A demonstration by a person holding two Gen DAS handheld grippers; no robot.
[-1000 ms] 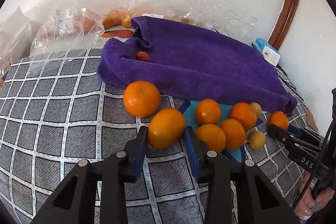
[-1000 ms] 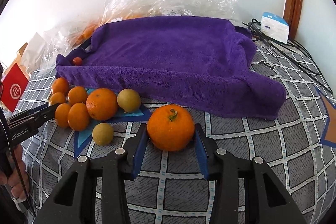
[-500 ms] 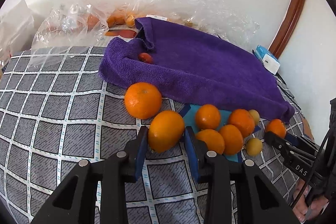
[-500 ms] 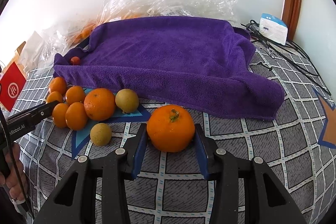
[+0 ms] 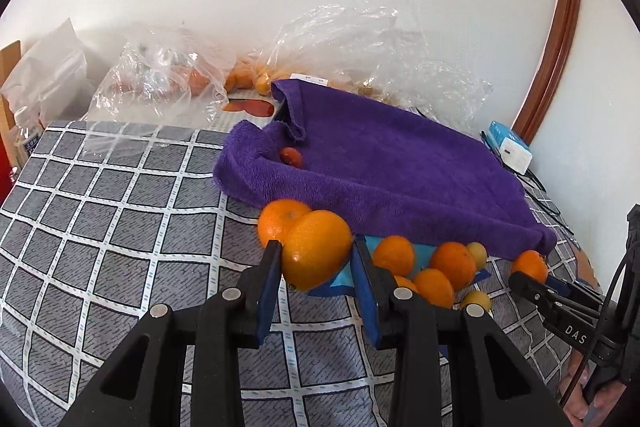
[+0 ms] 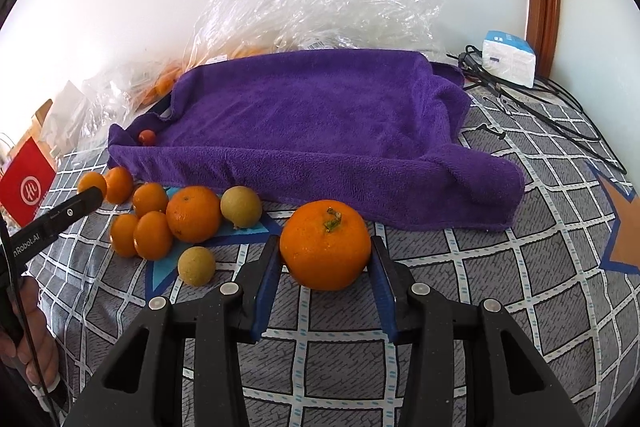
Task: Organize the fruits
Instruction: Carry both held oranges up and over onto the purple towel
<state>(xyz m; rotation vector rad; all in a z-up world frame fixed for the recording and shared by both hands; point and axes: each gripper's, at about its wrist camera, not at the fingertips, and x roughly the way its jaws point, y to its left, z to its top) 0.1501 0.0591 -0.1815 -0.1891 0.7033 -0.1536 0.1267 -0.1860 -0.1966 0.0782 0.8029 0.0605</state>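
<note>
Left gripper (image 5: 316,259) clamps orange (image 5: 316,254) – seemingly lifted; right gripper (image 6: 325,259) clamps stemmed orange (image 6: 325,245) beside purple towel (image 6: 320,123).

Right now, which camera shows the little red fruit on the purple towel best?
The left wrist view: the small red fruit sits nearer and larger in the purple towel fold. The right wrist view shows it tiny, far left.
</note>
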